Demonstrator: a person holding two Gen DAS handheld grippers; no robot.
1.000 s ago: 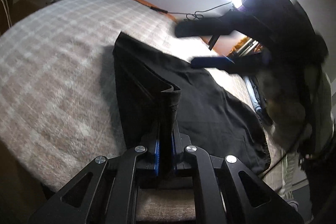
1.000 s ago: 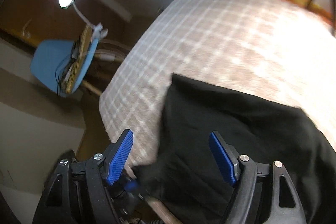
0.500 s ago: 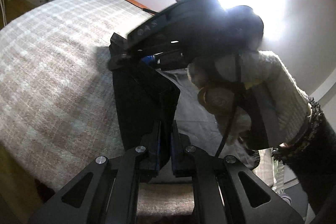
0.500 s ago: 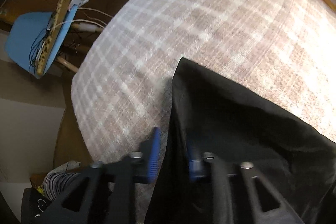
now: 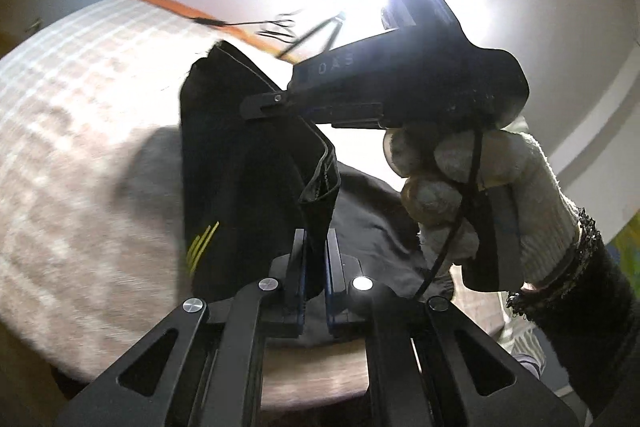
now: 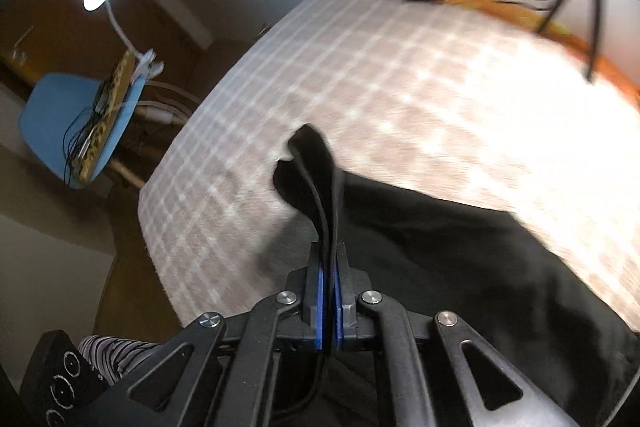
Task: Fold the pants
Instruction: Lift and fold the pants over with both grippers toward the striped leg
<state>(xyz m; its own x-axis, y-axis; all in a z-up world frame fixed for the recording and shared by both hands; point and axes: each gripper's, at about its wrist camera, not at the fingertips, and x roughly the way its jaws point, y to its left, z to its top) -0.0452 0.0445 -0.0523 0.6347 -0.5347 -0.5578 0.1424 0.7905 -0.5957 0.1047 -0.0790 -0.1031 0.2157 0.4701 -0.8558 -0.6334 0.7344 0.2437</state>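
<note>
Your left tool (image 5: 316, 259) is clamped tight, fingers nearly meeting. Your right tool (image 6: 329, 291) is pinched closed too, raised just ahead of it, gripped by your white-gloved right hand (image 5: 472, 187).

Left gripper (image 5: 315, 267), bottom centre, clamped on a raised edge of the black pants (image 5: 244, 187). Right gripper (image 5: 384, 83), centre right, held by a gloved hand (image 5: 460, 187), reaches the pants' upper edge. Checked blanket (image 5: 80, 147) fills frame left.
</note>
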